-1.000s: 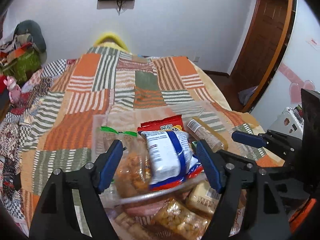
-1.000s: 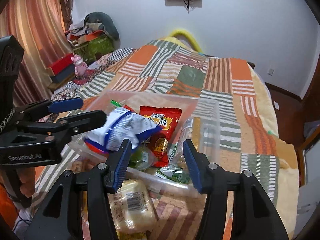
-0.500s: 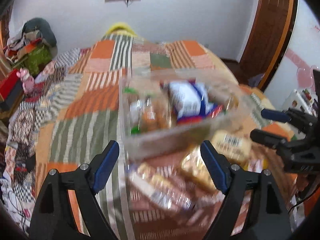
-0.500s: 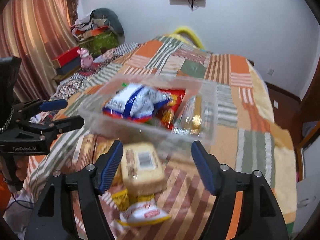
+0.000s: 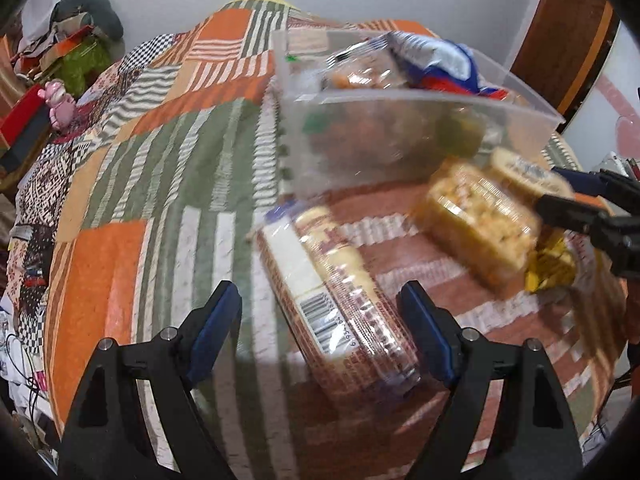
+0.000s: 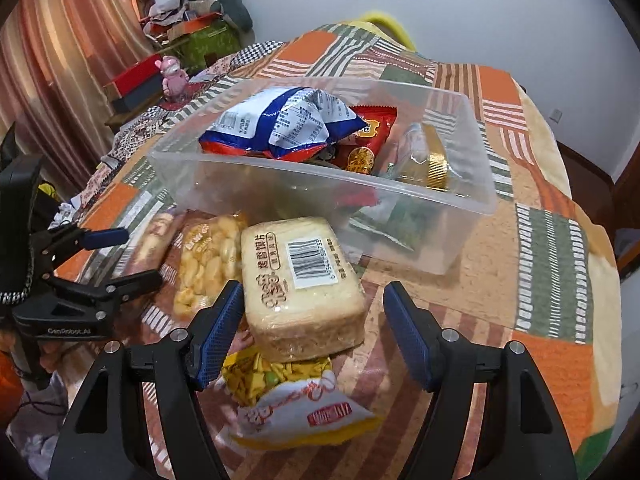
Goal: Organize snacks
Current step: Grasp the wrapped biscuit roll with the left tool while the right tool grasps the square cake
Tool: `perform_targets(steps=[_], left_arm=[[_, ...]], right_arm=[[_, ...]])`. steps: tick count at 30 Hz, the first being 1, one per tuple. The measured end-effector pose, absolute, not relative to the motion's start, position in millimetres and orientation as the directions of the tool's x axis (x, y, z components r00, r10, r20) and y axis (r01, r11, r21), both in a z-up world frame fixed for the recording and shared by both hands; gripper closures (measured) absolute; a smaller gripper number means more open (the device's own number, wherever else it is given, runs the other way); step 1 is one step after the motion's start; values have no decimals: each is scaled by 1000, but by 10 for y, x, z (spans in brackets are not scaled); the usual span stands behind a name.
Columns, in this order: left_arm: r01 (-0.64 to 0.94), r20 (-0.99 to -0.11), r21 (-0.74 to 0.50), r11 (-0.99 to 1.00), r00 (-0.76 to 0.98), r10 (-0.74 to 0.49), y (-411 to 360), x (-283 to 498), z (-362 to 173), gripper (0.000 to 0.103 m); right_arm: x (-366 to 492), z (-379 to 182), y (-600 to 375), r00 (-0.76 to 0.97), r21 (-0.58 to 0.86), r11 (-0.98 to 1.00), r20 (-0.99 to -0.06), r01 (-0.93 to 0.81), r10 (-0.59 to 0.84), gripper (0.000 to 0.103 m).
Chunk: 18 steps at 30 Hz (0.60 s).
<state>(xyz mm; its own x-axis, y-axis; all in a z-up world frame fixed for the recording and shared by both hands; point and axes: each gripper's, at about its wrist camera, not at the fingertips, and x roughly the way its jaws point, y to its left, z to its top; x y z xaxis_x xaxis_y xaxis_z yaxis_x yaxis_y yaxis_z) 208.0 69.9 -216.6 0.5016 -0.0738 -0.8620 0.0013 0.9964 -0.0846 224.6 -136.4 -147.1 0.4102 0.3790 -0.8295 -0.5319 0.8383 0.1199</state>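
Crowding the clear bin [image 6: 460, 216] on the quilt [image 6: 552, 248]: popcorn bag [image 6: 208, 264], yellow packet [image 6: 296, 404]. Lying before it between wide right gripper [image 6: 312, 332], cracker block [image 6: 300, 280], long axis binward. Left gripper [image 5: 320, 328] wide, straddling biscuit pack [image 5: 336, 300]

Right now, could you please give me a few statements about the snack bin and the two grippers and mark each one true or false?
1. The blue and white bag lies inside the clear bin. True.
2. The right gripper is shut on the barcoded biscuit pack. False: its jaws are open, with the pack lying between them on the quilt.
3. The left gripper is open and holds nothing. True.
4. The clear bin is empty. False: it also holds a red packet and a pack with a gold band.
5. The yellow and white bag sits in the bin. False: it lies on the quilt, outside the bin and nearest the right gripper.
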Motion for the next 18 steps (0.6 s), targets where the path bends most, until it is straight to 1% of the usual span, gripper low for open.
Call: perform_targets(steps=[1, 2, 3, 5, 7, 12, 18], left_arm=[[-6, -861, -93, 996, 502, -78, 732, 2069, -2182, 25], [-10, -860, -109, 994, 503, -89, 762, 2062, -2198, 32], [-11, -858, -123, 992, 503, -101, 791, 2063, -2203, 36], [-9, -854, -136, 991, 508, -112, 806, 2060, -2197, 54], [-10, -849, -134, 991, 516, -109, 803, 2041, -2191, 58], [-4, -842, -135, 991, 528, -113, 772, 1977, -2149, 58], [6, -817, -125, 992, 567, -106, 733, 1865, -1931, 58]], right_arm=[[2238, -1487, -1353, 403, 127, 837, -831, -533, 383, 37], [2260, -1511, -1338, 391, 138, 834, -834, -535, 389, 42], [2272, -1534, -1325, 376, 152, 830, -837, -537, 397, 45], [2266, -1560, -1307, 362, 165, 825, -840, -540, 405, 46], [2233, -1549, -1298, 370, 159, 821, -835, -548, 408, 48], [2115, -1495, -1327, 397, 131, 820, -826, -557, 401, 50], [2025, -1387, -1431, 417, 149, 830, -809, -538, 415, 50]])
